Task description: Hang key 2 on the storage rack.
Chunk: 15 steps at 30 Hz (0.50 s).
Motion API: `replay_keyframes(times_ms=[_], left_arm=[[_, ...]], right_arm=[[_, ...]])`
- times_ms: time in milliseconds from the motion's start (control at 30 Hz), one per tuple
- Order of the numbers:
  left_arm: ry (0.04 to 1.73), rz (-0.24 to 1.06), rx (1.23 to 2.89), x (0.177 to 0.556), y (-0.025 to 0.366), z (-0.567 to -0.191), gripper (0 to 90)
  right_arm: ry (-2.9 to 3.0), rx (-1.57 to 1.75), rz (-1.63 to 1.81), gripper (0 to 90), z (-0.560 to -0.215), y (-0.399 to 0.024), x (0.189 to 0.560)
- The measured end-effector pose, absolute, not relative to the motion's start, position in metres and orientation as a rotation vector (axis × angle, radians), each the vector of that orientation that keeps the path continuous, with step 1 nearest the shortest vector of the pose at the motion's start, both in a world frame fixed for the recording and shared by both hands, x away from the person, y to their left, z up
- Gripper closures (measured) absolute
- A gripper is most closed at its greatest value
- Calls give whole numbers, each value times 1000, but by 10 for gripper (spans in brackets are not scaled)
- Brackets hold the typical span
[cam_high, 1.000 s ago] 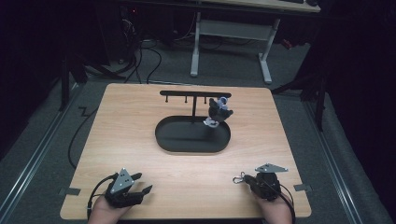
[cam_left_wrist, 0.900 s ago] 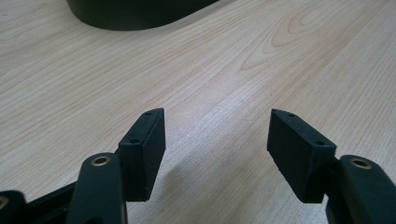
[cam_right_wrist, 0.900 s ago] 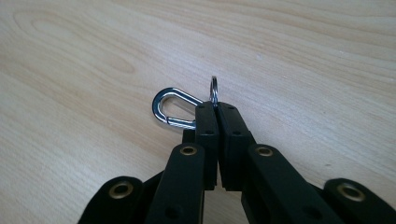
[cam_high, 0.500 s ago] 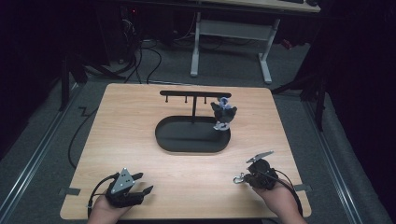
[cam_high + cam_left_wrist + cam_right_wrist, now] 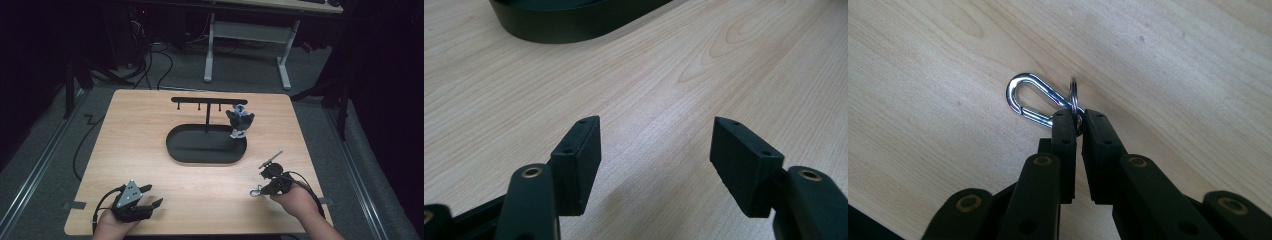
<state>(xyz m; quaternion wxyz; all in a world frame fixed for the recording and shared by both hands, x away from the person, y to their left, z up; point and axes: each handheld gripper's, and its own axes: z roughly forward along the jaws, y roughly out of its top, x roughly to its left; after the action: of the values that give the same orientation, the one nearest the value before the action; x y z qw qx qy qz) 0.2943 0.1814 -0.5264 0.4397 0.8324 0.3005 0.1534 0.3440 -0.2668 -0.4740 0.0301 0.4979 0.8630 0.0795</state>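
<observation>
Your right gripper (image 5: 1075, 120) pinches a silver snap hook (image 5: 1030, 100) by its key ring (image 5: 1073, 95), jaws pressed nearly together on the metal, over bare wood. In the high view that gripper (image 5: 259, 189) sits at the table's (image 5: 150, 145) near right edge with the hook dangling at its tip. Your left gripper (image 5: 655, 165) rests at the near left, jaws spread wide with nothing between them. Beyond, mid-table, a black oval tray (image 5: 200, 150) carries a T-shaped rack (image 5: 209, 101), with a small dark and pale thing (image 5: 240, 120) at its right end.
</observation>
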Motion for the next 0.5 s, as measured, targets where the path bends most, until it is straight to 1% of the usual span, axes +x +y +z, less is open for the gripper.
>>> replay_keyframes(times_ms=[133,233,500], left_arm=[[747,381,2068,294,181,-527,378],[748,378,2070,294,181,-527,378],[749,382,2069,294,182,-526,378]], right_arm=[[2686,1543,222,857,-475,-267,347],[2692,1532,223,886,-475,-266,347],[2727,1500,223,892,-468,-260,349]])
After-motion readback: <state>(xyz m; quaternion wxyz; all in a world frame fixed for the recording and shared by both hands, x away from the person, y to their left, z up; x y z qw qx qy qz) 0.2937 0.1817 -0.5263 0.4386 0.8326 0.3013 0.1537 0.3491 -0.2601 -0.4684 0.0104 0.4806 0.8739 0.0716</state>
